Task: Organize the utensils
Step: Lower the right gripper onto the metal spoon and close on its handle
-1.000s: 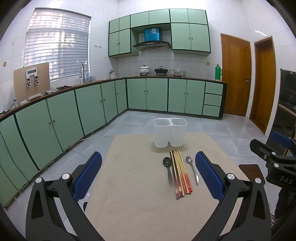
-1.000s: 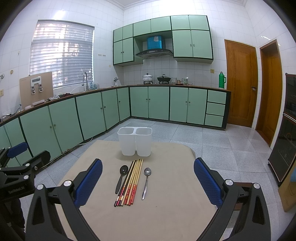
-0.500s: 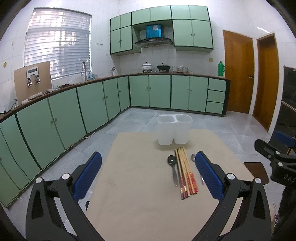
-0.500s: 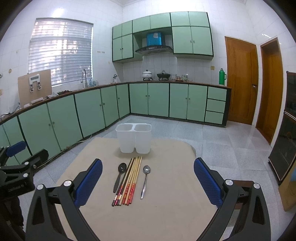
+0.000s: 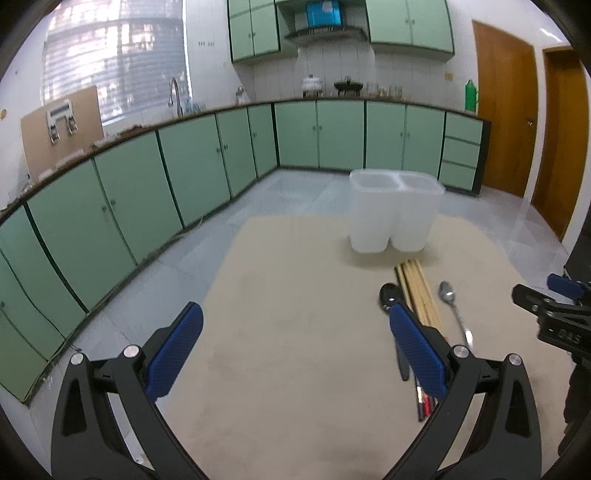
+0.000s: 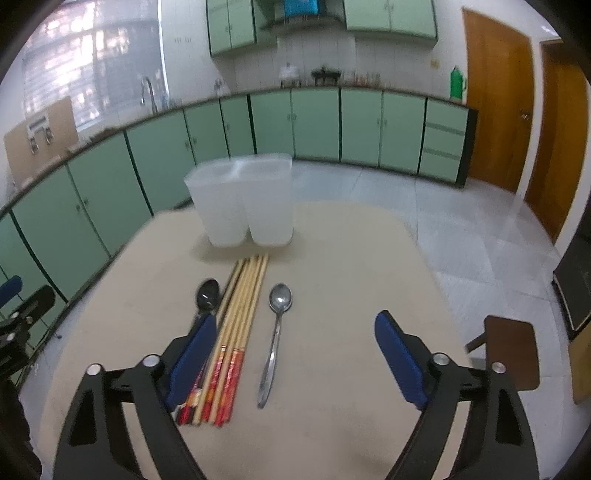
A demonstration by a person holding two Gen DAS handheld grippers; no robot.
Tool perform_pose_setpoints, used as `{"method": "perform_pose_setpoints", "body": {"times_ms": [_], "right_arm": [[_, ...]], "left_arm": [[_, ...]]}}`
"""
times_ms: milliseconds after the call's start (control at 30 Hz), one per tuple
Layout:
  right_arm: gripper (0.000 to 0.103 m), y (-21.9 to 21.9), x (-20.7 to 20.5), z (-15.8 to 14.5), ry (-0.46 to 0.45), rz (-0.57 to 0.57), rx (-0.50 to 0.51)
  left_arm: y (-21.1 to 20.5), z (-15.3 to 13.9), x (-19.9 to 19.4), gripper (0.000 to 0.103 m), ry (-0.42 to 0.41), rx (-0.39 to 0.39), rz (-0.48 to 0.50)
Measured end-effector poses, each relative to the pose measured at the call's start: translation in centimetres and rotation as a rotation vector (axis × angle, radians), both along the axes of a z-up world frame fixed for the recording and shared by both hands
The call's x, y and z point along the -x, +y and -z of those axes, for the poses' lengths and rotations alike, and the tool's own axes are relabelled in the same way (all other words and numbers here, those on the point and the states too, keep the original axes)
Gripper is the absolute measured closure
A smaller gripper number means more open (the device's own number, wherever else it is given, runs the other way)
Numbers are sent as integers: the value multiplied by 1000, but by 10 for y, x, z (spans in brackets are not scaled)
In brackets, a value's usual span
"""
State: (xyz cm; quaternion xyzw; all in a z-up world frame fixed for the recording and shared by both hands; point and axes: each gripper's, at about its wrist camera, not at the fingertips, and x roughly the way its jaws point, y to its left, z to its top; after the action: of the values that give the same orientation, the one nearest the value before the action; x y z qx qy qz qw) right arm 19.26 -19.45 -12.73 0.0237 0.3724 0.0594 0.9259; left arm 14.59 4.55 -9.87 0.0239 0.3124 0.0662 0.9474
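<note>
Chopsticks [image 6: 240, 325] seemingly well inside table [image 6: 351, 424] edges

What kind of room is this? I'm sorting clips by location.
A home kitchen, most likely: green cabinets line the walls, a range hood hangs above, and a sink tap sits by the window.

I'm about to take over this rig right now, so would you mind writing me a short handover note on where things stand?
Left gripper: open, empty, above the mat, left of the utensils.
Right gripper: open, empty, above the silver spoon and chopsticks.
On the beige mat: black spoon, chopstick bundle and silver spoon lie side by side in front of the white two-compartment holder. Both compartments look empty, though the frames are blurry.
Done: nothing sorted yet.
Left: pick up chopsticks and both spoons and place them in the holder.
</note>
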Motion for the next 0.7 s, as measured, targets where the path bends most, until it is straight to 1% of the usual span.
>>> {"method": "perform_pose_setpoints", "body": {"times_ms": [67, 133, 167, 233, 333, 400, 500, 600, 633, 667, 700], "right_arm": [[29, 2, -21, 16, 47, -14, -21], [31, 5, -39, 29, 87, -16, -34], [35, 6, -47, 34, 103, -18, -38], [40, 7, -60, 43, 135, -26, -50], [42, 14, -77, 59, 181, -33, -40], [45, 15, -84, 66, 202, -29, -37], [51, 15, -92, 75, 233, -19, -46], [57, 21, -93, 77, 216, -28, -13], [62, 22, -95, 78, 212, -31, -4], [72, 24, -96, 79, 209, -36, 5], [75, 24, -97, 79, 208, -37, 7]], "left_arm": [[1, 11, -13, 5, 33, 2, -1], [1, 23, -23, 5, 65, 5, 1], [-1, 27, -26, 5, 74, 4, 1], [-1, 36, -35, 5, 94, 5, 3], [1, 44, -46, 5, 119, 10, 6], [1, 49, -53, 5, 134, 13, 9], [1, 52, -60, 5, 146, 20, 17], [-7, 57, -70, 5, 163, 24, 40], [-10, 59, -73, 5, 164, 24, 47], [-14, 60, -77, 5, 169, 25, 58], [-19, 62, -80, 5, 176, 28, 73]]}}
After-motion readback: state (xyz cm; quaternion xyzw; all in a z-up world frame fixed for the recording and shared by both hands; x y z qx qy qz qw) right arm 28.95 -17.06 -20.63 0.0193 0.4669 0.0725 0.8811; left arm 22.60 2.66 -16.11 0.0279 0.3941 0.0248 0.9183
